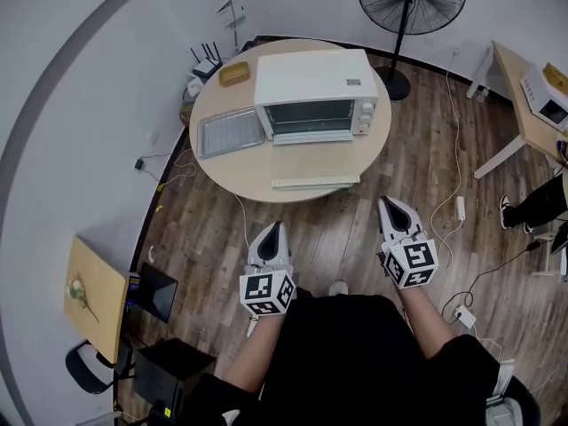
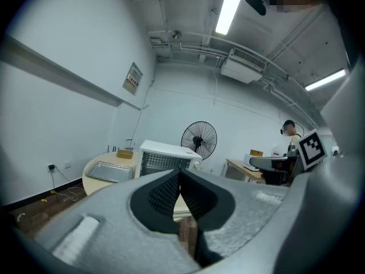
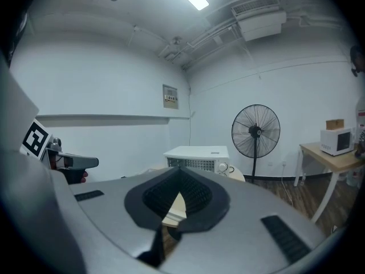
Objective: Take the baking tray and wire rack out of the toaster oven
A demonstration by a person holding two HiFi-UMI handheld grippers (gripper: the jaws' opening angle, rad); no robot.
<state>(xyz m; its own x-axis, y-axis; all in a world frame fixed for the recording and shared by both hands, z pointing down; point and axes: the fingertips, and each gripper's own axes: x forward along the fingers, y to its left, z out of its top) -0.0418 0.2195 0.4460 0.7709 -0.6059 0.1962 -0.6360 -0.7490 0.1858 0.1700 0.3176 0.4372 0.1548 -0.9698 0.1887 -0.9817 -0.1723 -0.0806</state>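
A white toaster oven (image 1: 311,87) stands on a round wooden table (image 1: 240,171), its glass front facing me. To its left on the table lies the silver baking tray (image 1: 229,132), with a grid showing in it. A pale flat piece (image 1: 315,183) lies at the table's front edge. My left gripper (image 1: 276,230) and right gripper (image 1: 388,204) hover over the floor short of the table, both shut and empty. The left gripper view shows its gripper (image 2: 179,172), the oven (image 2: 165,158) and the tray (image 2: 107,170). Beyond the right gripper (image 3: 178,170) stands the oven (image 3: 197,158).
A standing fan (image 1: 410,0) is behind the table. A yellow box (image 1: 235,74) and a router (image 1: 206,63) sit at the table's back left. A desk with a microwave (image 1: 543,94) is at the right, a person's leg (image 1: 537,204) beside it. Cables and a power strip (image 1: 460,208) lie on the floor.
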